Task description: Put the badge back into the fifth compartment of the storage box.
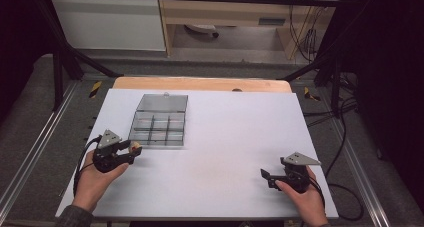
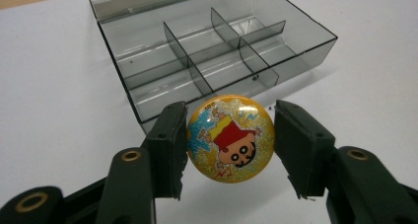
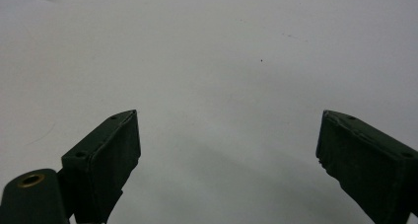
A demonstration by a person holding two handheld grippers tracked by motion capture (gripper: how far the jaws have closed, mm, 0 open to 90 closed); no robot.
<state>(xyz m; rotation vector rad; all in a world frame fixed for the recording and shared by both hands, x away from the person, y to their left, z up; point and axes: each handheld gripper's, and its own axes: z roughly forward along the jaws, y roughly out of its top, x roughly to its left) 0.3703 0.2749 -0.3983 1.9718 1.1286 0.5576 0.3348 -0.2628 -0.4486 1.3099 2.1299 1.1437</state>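
A round yellow glittery badge (image 2: 230, 138) with a cartoon child on it is clamped between the two black jaws of my left gripper (image 2: 230, 145), held above the white table. In the high view the left gripper (image 1: 131, 150) sits at the near left, with the badge (image 1: 134, 147) just short of the front left corner of a clear grey compartment box (image 1: 159, 128). The box (image 2: 212, 51) lies open with several empty compartments and its lid folded back. My right gripper (image 1: 266, 177) rests at the near right, jaws wide apart with nothing between them (image 3: 226, 160).
A white sheet (image 1: 230, 137) covers the table, with a wooden edge (image 1: 200, 83) at the far side. Cables hang off the right of the table (image 1: 345, 187). Black frame legs (image 1: 60, 62) stand at the far corners.
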